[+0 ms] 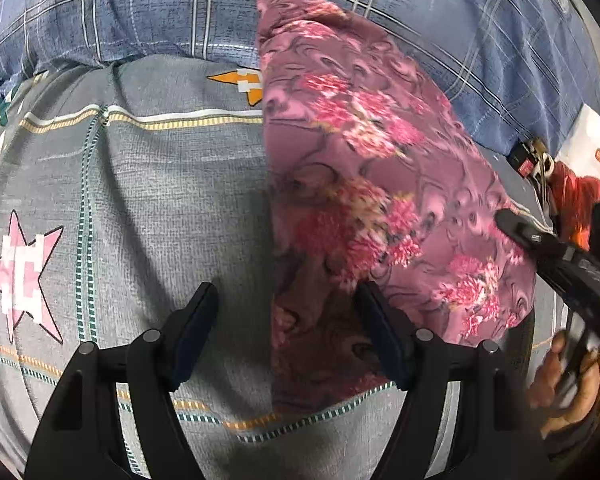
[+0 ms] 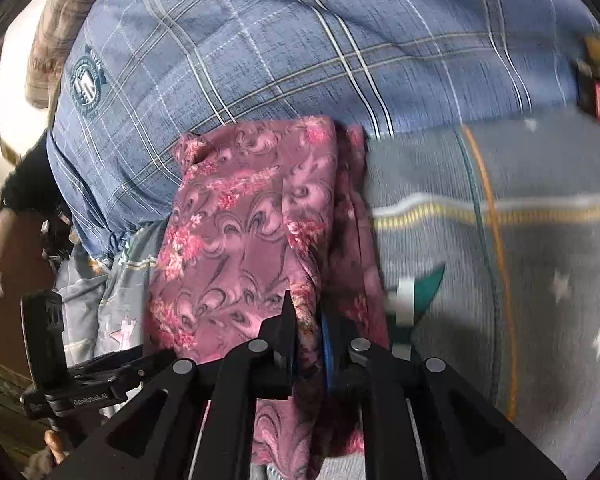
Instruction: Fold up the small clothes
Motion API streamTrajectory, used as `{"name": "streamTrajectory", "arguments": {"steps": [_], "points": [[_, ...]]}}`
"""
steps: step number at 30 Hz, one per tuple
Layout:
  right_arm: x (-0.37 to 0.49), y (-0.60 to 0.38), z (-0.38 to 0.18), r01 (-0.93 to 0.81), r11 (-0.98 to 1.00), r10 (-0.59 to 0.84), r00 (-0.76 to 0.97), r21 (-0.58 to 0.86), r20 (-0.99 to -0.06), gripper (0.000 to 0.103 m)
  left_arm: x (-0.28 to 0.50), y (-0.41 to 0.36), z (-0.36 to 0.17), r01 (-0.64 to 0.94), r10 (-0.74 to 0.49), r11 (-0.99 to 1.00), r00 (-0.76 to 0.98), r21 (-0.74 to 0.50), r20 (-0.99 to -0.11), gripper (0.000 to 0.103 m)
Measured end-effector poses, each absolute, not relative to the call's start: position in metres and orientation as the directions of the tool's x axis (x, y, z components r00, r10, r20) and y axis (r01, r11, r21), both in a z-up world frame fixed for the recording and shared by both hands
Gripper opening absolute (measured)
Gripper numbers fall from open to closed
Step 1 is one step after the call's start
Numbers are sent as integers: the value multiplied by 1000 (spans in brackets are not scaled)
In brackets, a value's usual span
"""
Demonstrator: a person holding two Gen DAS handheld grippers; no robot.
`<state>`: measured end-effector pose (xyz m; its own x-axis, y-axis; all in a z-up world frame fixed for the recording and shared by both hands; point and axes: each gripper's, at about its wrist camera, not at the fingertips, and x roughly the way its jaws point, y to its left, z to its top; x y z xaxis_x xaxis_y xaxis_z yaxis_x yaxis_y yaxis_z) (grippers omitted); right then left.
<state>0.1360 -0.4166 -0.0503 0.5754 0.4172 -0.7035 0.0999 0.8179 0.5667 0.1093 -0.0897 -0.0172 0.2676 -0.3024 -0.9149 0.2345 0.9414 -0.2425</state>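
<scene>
The near end of the pink floral garment is hidden under the right gripper: its two black fingers stand close together with a fold of the cloth pinched between the pads, and the blue pad on one side is only a sliver behind the fabric. What kind of garment it is cannot be told — it lies as a long, folded strip with a second layer peeking out along one side. In the left wrist view its near corner falls into the gripper's own shadow and the print goes dark there.

The left gripper has its jaws wide apart. The garment's long straight edge runs up between them, one finger over bare sheet and the other over the cloth; whether the tips touch anything cannot be made out.

The garment lies on a grey bed sheet printed with stars and striped bands, its far end reaching up against a blue plaid pillow that runs along the back of the bed. On the left gripper's side of the straight edge the sheet is open and flat. On the other side the right gripper's body and the hand holding it close in, both blurred and cut off by the frame. Beyond them sit a white box and some red items, too blurred to name.
</scene>
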Motion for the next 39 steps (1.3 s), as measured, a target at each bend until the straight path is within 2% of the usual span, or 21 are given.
{"name": "streamTrajectory", "arguments": {"steps": [1,4,5,6,7,8,13,15,17,18,19,21,24,26,28,30,31,32,34,36,39], "points": [[124,-419,-48,100,781,445,604,617,-661,19,109,-89,-18,232,-299,943,267,-240,-916,72],[107,-416,-47,83,729,500,613,679,-612,49,109,-91,-20,214,-303,944,264,-250,-916,72],[98,-416,-49,92,735,492,611,672,-620,50,108,-91,-20,212,-300,945,265,-249,-916,72],[90,-417,-52,100,751,479,599,653,-642,47,107,-91,-19,210,-298,946,265,-246,-917,72],[88,-411,-55,89,782,468,570,617,-676,19,104,-92,-19,209,-296,947,265,-244,-918,72],[89,-412,-50,52,794,479,558,605,-677,4,103,-95,-19,211,-295,947,266,-243,-918,72],[78,-421,-16,7,806,426,687,592,-588,3,103,-95,-16,219,-297,945,270,-242,-916,72],[82,-424,-28,59,827,391,654,559,-647,3,103,-90,-14,220,-303,942,245,-252,-921,72],[93,-422,-57,163,866,324,540,473,-777,7,104,-85,-6,222,-332,934,245,-281,-911,72],[89,-426,-61,174,851,340,539,496,-771,7,105,-79,-1,216,-344,931,259,-293,-903,72],[88,-429,-57,183,840,339,558,510,-757,13,108,-72,5,203,-353,930,278,-305,-893,72],[81,-435,-35,216,830,284,630,514,-723,14,118,-66,14,178,-369,928,299,-328,-880,72],[86,-430,-1,118,819,305,739,562,-600,16,131,-69,17,161,-356,934,321,-320,-878,72],[100,-415,9,50,839,321,758,542,-568,23,138,-77,4,162,-344,938,300,-308,-890,72],[115,-401,2,22,867,321,740,498,-591,23,136,-87,-18,177,-342,936,244,-305,-908,72],[140,-388,-23,35,896,306,674,443,-672,23,132,-89,-23,212,-338,934,251,-289,-907,72],[145,-382,-42,58,912,291,608,406,-739,18,131,-89,-17,241,-341,929,258,-281,-904,72],[146,-379,-50,60,919,278,602,390,-749,17,134,-88,-12,253,-356,922,255,-294,-899,72],[149,-381,-34,55,914,279,632,401,-723,23,147,-83,3,242,-397,910,279,-336,-874,73],[157,-384,-16,35,905,297,663,425,-687,23,164,-85,15,226,-409,908,302,-351,-861,73],[182,-383,0,11,901,309,685,434,-659,32,197,-100,24,218,-384,920,334,-326,-861,73]]}}
